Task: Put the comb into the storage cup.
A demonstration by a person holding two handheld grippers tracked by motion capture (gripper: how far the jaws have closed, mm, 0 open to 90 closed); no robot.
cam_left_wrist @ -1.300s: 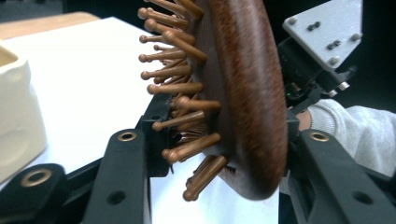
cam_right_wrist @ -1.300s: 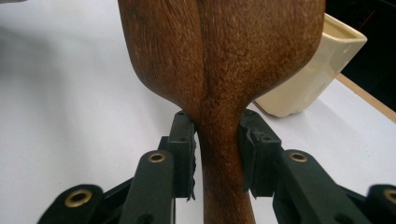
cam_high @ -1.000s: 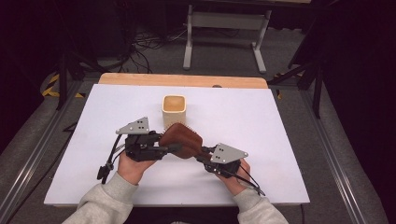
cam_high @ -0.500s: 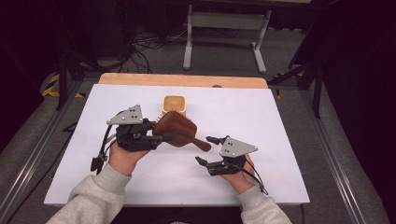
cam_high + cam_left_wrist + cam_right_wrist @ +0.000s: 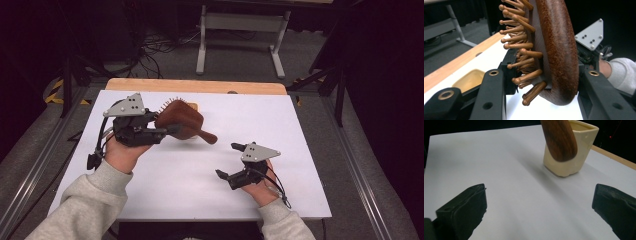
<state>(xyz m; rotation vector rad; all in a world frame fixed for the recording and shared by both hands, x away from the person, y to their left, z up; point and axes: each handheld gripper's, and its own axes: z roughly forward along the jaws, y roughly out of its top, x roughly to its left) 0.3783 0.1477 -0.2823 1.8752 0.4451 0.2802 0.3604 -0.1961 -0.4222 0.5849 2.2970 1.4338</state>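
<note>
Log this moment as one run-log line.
left gripper: shut on wooden hairbrush, held above table | right gripper: open, jaws just opened, nothing between them | cream cup: upright behind brush

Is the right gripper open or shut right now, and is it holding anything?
Open and empty. The right gripper has just been opening: its fingers stand wide apart over the bare white table, nothing between them.
</note>
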